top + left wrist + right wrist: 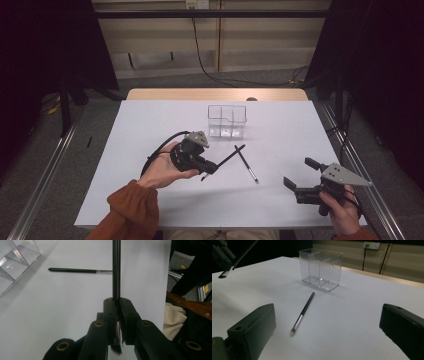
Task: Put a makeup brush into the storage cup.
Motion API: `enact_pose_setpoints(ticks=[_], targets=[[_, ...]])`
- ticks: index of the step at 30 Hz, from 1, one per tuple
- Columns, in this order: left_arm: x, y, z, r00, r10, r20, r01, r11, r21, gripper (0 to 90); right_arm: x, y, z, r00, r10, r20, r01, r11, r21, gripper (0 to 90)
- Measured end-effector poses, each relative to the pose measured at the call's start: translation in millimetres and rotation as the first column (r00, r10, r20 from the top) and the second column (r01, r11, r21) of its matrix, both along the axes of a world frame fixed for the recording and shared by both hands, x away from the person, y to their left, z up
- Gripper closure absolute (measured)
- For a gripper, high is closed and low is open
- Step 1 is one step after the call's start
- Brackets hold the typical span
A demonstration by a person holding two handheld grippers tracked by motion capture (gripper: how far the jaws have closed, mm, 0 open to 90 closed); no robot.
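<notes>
progress: early | left tool [212, 168] clamps one brush [227, 159], lifted mid-frame | right tool [299, 176] gapes empty, lower right | second brush [246, 163] on tabletop [150, 120] | clear box [227, 120] empty

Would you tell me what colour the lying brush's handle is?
Black, with a silver ferrule; the brush shows best in the right gripper view.

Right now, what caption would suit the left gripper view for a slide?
Left gripper clamps a black makeup brush; a second brush lies on the white table.
</notes>
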State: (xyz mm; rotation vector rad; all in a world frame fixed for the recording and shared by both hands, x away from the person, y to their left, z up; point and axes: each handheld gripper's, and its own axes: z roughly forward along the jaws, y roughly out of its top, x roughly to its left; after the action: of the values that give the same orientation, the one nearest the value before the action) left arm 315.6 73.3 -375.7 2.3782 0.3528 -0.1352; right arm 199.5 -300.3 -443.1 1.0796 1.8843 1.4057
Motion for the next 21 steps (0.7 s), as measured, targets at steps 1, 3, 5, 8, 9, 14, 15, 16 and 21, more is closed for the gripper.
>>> enact_pose_setpoints(ticks=[1, 3, 5, 8, 9, 14, 15, 16, 21], targets=[[-0.3, -0.9, 0.4, 1.0000, -0.004, 0.001, 0.004, 0.9999, 0.009, 84.5, -0.1, 0.4, 0.1, 1.0000, 0.002, 0.002, -0.002, 1.000, 0.000, 0.0], [-0.6, -2.9, 1.2, 0.9998, -0.018, 0.000, 0.018, 0.9994, 0.030, 84.5, -0.2, 0.5, 0.2, 0.9999, 0.011, 0.005, -0.011, 1.000, -0.003, 0.2], [-0.8, -4.1, 2.0, 0.9996, -0.028, -0.003, 0.029, 0.9983, 0.052, 84.5, -0.1, 1.4, 0.1, 0.9997, 0.023, 0.002, -0.023, 1.000, 0.001, 0.2], [-1.5, -6.0, 2.2, 0.9996, -0.027, 0.003, 0.027, 0.9967, 0.077, 84.5, 0.2, 3.6, -0.2, 0.9992, 0.041, -0.002, -0.041, 0.999, -0.003, 0.1], [-1.8, -6.7, 1.8, 0.9996, -0.027, -0.001, 0.027, 0.9959, 0.086, 84.5, 0.3, 4.7, 0.0, 0.9992, 0.041, -0.005, -0.041, 0.999, -0.005, 0.2], [-1.8, -9.0, -0.5, 0.9980, -0.062, -0.010, 0.063, 0.9884, 0.139, 84.4, 4.2, 8.4, 0.4, 0.9993, 0.034, -0.014, -0.034, 0.999, -0.006, 0.7], [-1.3, -9.2, -0.9, 0.9976, -0.068, -0.011, 0.069, 0.9857, 0.154, 84.5, 5.4, 10.9, 1.2, 0.9989, 0.042, -0.021, -0.042, 0.999, -0.004, 0.1], [-1.0, -9.4, -1.0, 0.9974, -0.071, -0.014, 0.073, 0.9843, 0.161, 84.5, 5.4, 10.9, 1.2, 0.9989, 0.042, -0.021, -0.042, 0.999, -0.004, 0.1], [-0.2, -9.9, -4.5, 0.9965, -0.080, -0.025, 0.083, 0.9773, 0.195, 84.5, 9.0, 18.9, 3.4, 0.9963, 0.067, -0.053, -0.068, 0.998, -0.009, 0.0]])
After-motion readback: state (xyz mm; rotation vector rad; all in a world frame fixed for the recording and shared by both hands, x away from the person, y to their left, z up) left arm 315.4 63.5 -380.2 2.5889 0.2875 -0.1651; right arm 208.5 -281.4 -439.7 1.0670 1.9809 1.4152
